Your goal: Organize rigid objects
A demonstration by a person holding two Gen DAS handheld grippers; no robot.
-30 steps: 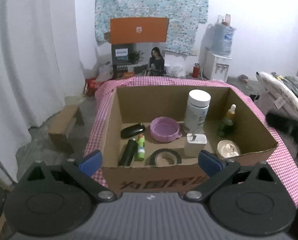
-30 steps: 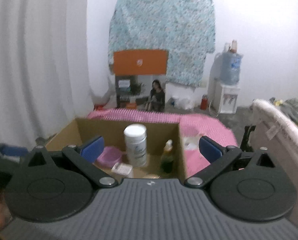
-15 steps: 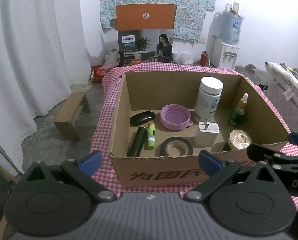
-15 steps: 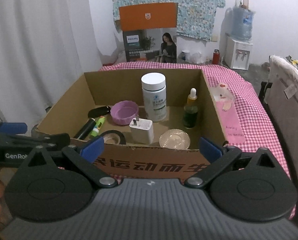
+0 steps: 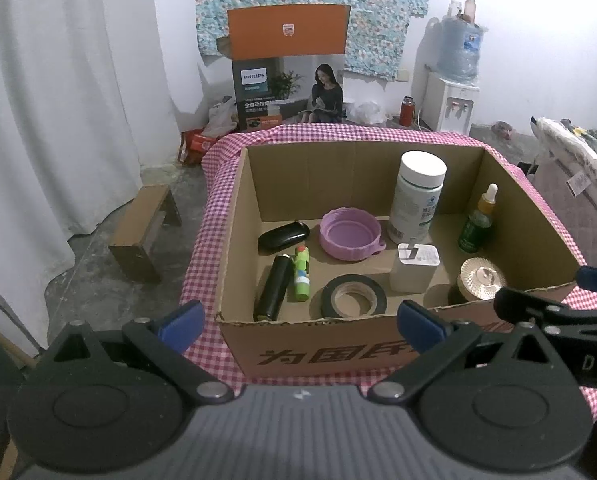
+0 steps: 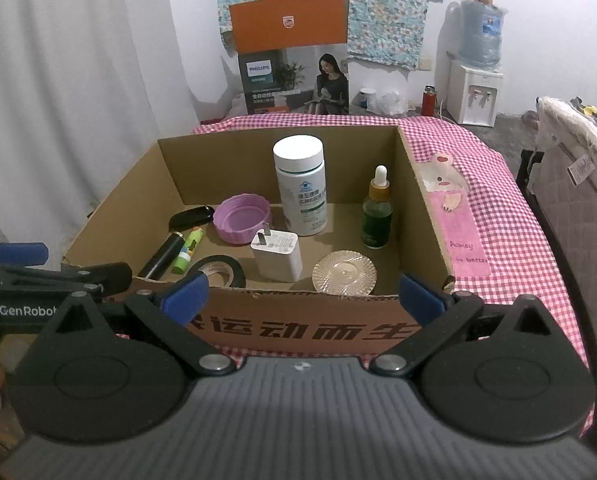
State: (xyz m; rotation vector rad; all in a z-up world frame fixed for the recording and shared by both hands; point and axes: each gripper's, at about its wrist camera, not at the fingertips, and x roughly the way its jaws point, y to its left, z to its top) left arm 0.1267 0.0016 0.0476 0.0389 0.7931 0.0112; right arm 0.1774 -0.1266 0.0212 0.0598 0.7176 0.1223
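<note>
An open cardboard box (image 5: 238,208) (image 6: 422,208) sits on a pink checked cloth. Inside stand a tall white bottle (image 5: 418,196) (image 6: 301,186), a green dropper bottle (image 5: 478,222) (image 6: 377,212) and a white charger (image 5: 414,268) (image 6: 276,256). A purple lid (image 5: 348,234) (image 6: 240,220), black tape roll (image 5: 352,296) (image 6: 218,270), black tube (image 5: 273,286) (image 6: 162,255), green stick (image 5: 301,274) (image 6: 188,250), black case (image 5: 283,235) (image 6: 191,216) and gold round lid (image 5: 481,280) (image 6: 344,272) lie around them. My left gripper (image 5: 300,322) and right gripper (image 6: 302,294) are both open and empty, just short of the box's near wall.
The pink checked table (image 6: 510,216) extends right of the box, with a pink pouch (image 6: 458,216) lying on it. A small wooden stool (image 5: 142,232) stands on the floor to the left. A printed carton (image 5: 288,68), a water dispenser (image 5: 452,92) and white curtains line the back.
Both views have risen and tilted down over the box, so its contents show more fully. Each gripper now appears at the edge of the other's view. Both stayed open.
</note>
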